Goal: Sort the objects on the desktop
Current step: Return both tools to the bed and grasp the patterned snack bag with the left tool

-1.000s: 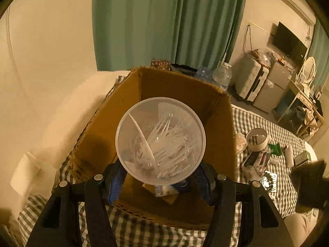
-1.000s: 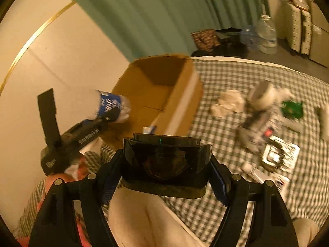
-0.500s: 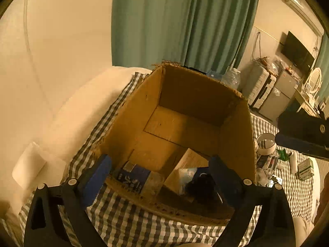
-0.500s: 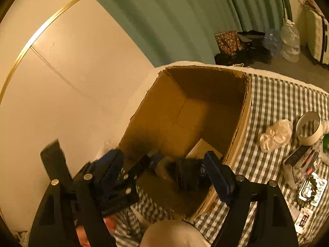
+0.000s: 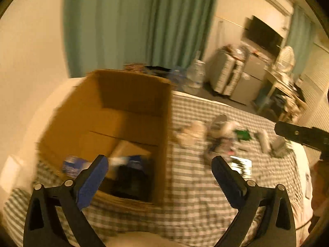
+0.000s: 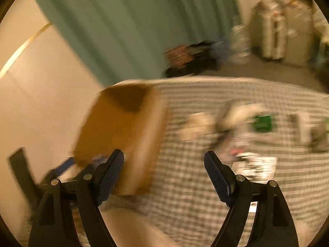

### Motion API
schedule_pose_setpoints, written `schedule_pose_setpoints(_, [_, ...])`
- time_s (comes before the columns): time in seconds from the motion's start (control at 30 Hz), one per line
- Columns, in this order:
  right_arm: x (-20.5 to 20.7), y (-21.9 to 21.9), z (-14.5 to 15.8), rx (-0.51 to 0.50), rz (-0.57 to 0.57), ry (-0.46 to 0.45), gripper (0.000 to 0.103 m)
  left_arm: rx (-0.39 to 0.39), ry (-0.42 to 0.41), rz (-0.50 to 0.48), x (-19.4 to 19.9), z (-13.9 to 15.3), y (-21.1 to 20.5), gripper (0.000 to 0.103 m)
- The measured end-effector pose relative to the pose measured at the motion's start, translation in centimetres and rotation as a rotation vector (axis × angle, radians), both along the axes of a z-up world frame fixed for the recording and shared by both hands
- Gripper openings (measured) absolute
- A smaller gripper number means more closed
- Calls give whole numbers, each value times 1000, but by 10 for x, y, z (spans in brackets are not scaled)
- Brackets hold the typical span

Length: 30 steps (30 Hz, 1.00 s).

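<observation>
An open cardboard box (image 5: 123, 113) stands on the checked cloth (image 5: 195, 195) at the left. Inside it lie a blue-labelled bottle (image 5: 72, 165) and a dark tub (image 5: 131, 179). My left gripper (image 5: 160, 160) hangs over the box's right wall, its jaws opening with nothing between them. My right gripper (image 6: 163, 154) is open and empty, just right of the box (image 6: 123, 127). Loose objects lie blurred on the cloth to the right: a crumpled tissue (image 5: 191, 133), a tape roll (image 5: 219, 121) and a green packet (image 5: 241, 134).
Green curtains (image 5: 133, 20) and a cream wall stand behind the box. Suitcases (image 5: 226, 76), a water jug (image 5: 195, 76) and a desk sit on the floor beyond. The right gripper's body (image 5: 304, 135) shows at the left wrist view's right edge. Both views are motion-blurred.
The clear cup of plastic cutlery has left my left jaws and the dark tub has left my right jaws. Both grippers have spread and swung right, from over the box towards the cloth.
</observation>
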State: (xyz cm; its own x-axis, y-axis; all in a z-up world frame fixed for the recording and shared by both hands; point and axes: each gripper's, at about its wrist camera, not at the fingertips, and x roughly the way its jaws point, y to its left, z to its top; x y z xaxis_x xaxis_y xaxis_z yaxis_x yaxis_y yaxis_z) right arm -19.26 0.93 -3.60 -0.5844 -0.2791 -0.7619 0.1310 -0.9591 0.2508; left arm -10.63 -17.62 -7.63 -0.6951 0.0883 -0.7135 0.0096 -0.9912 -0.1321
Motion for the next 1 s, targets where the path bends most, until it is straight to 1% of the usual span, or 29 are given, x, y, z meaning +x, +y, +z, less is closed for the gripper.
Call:
schedule_pose_setpoints(0.03, [5,15,0,33,-26,9,81,-3,-3,-12,0,-2,11,103])
schedule_pose_setpoints(0.07, [10,27,0,46,-46,11,81,-12,-13,-32,-1,-7,31,103])
schedule_pose_setpoints(0.1, [15,43,-3,47,-72,8,81,-14,-18,-47,-2,-11,41,103])
schedule_pose_setpoints(0.2, [27,91,-16,14,-149,-11,81,-37,-40,-105,-8,-27,87,103])
schedule_pose_setpoints(0.27, [34,114,-28,12,-195,-32,81,-58,-40,-124,-11,-38,108,103])
schedule_pose_setpoints(0.33, [37,137,-45,6,-235,-65,81,-103,-51,-148,-22,-52,132,103])
schedule_pose_setpoints(0.37, [39,146,-51,3,-247,-77,81,-119,-57,-153,-27,-57,137,103])
schedule_pose_setpoints(0.4, [40,152,-60,-4,-258,-92,81,-144,-61,-162,-36,-64,146,103])
schedule_pose_setpoints(0.43, [40,157,-66,-14,-261,-106,81,-150,-64,-168,-41,-69,150,103])
schedule_pose_setpoints(0.57, [36,170,-93,-31,-259,-134,81,-139,-86,-217,-68,-89,162,103])
schedule_pose_setpoints(0.63, [30,173,-106,-43,-257,-151,81,-163,-96,-245,-82,-102,171,103])
schedule_pose_setpoints(0.7, [23,172,-121,-55,-244,-177,81,-187,-114,-249,-97,-116,177,103])
schedule_pose_setpoints(0.87, [12,167,-145,-48,-220,-224,81,-156,-164,-264,-126,-146,177,102])
schedule_pose_setpoints(0.9, [9,166,-149,-50,-209,-229,81,-144,-169,-277,-131,-153,176,85])
schedule_pose_setpoints(0.97, [5,163,-154,-49,-193,-231,81,-160,-192,-283,-138,-162,174,43])
schedule_pose_setpoints(1.0, [3,160,-157,-44,-184,-232,81,-168,-190,-288,-138,-165,173,35])
